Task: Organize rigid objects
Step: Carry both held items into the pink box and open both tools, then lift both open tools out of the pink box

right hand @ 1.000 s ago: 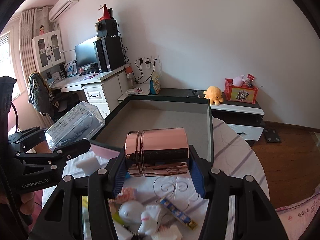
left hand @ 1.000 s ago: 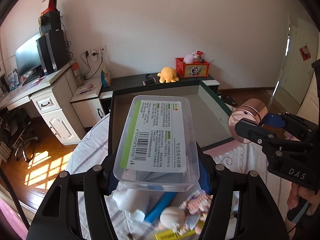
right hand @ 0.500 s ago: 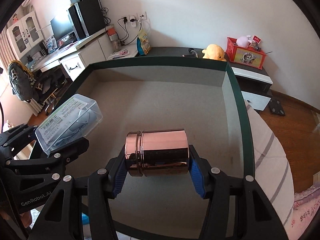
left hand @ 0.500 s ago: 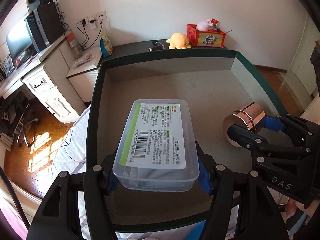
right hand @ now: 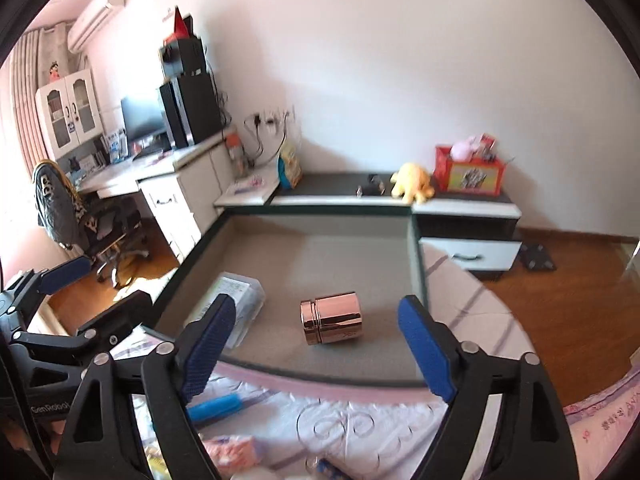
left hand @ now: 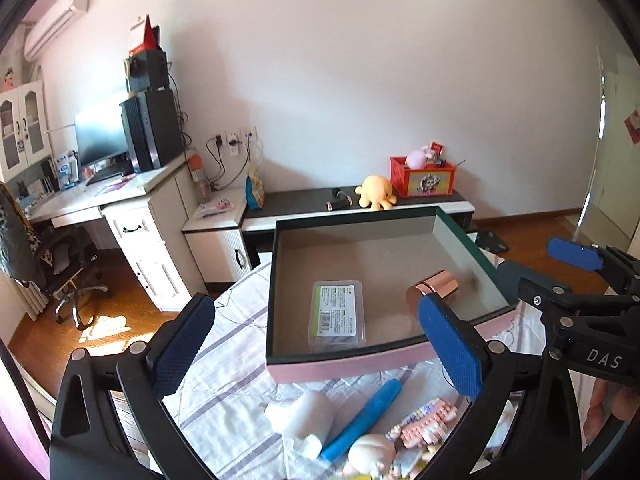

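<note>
Both the plastic case (left hand: 337, 315) and copper tin (right hand: 332, 317) now lie in the tray (left hand: 348, 359), released by the just-opened left gripper (left hand: 320, 344) and right gripper (right hand: 316, 344); the tin looks slick and rollable, best pinched across its flat ends.

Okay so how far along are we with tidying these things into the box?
Done: the clear plastic case and the copper tin lie inside the box. In hand: nothing; the left tongs and right tongs have just opened and stand empty. Left: the white bottle, blue pen and small figurine wait on the cloth.
</note>
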The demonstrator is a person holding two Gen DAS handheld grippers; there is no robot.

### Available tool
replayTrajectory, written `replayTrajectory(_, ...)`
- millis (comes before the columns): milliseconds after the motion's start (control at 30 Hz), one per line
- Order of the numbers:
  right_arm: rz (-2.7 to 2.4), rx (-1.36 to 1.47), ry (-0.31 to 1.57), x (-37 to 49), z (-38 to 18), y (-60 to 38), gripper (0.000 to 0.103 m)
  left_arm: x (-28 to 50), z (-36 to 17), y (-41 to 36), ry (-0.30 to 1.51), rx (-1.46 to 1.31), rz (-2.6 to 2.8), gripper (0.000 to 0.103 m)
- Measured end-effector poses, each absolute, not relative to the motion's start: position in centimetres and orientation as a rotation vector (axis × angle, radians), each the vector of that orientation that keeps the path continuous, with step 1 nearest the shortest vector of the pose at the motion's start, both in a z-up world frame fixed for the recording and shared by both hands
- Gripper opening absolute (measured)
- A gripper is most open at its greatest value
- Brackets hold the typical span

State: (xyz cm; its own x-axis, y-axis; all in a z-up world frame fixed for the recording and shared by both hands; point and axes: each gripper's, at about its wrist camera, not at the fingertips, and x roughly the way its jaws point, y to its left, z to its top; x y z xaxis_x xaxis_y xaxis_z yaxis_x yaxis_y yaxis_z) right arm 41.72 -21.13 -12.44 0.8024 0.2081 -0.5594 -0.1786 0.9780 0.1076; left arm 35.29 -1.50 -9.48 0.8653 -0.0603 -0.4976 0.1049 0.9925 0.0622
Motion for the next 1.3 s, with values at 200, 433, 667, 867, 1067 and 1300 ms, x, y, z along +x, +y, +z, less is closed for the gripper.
replayTrajectory(200, 0.135, -0.025, 0.412, 30.9, -8.7, -20.0, 0.103, 26.0, -7.0, -0.5, 0.369, 0.064, -0.038, 0.103)
replayTrajectory(433, 0.081, -0.028, 0.317, 21.4, -7.5, -19.9, 0.103, 17.0, -6.9, -0.8, 0.288, 0.071, -0.01, 0.103)
replayTrajectory(667, 0.036, -0.01, 0.282, 15.2, -7.1, -20.8, 0.103, 12.3, -6.4, -0.6, 0.246, 0.077, -0.04, 0.103)
replayTrajectory(867, 0.036, -0.013, 0.258, 12.1, -6.6, -20.7, 0.103, 9.7, -6.1, -0.3, 0.218, 0.068, -0.036, 0.103)
replayTrajectory(1067, 0.043, -0.02, 0.24, 10.9, -6.1, -20.3, 0.103, 8.6, -5.9, -0.1, 0.196, 0.063, -0.025, 0.103)
replayTrajectory(1300, 0.049, -0.023, 0.244, 10.9, -6.2, -20.2, 0.103, 8.9, -6.7, 0.1, 0.216, 0.052, -0.026, 0.103)
